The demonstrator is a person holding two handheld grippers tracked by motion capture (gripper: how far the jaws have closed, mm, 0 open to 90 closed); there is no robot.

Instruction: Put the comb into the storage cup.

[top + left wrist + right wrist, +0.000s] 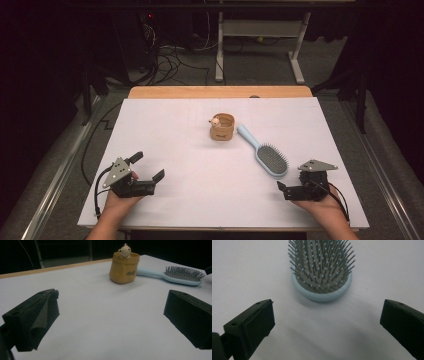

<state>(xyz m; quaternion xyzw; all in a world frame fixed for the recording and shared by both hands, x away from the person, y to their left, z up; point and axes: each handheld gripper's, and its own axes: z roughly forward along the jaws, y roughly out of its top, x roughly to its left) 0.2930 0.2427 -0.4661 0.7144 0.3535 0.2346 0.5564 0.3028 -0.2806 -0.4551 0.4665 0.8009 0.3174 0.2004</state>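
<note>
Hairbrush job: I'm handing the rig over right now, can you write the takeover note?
Left hand-held gripper: open, empty, low on the white table, aimed toward the tan ceramic pot with a small animal figure on its rim.
Right hand-held gripper: open, empty, facing the head of the light blue plastic hairbrush, not touching it.
The brush lies bristles up just right of the pot.
Done: nothing grasped yet.
Left: probably closing on the brush and moving it.

Open table ahead; hairbrush (265,153), cup (222,127) only obstacles, mid-table, nearly touching.
</note>
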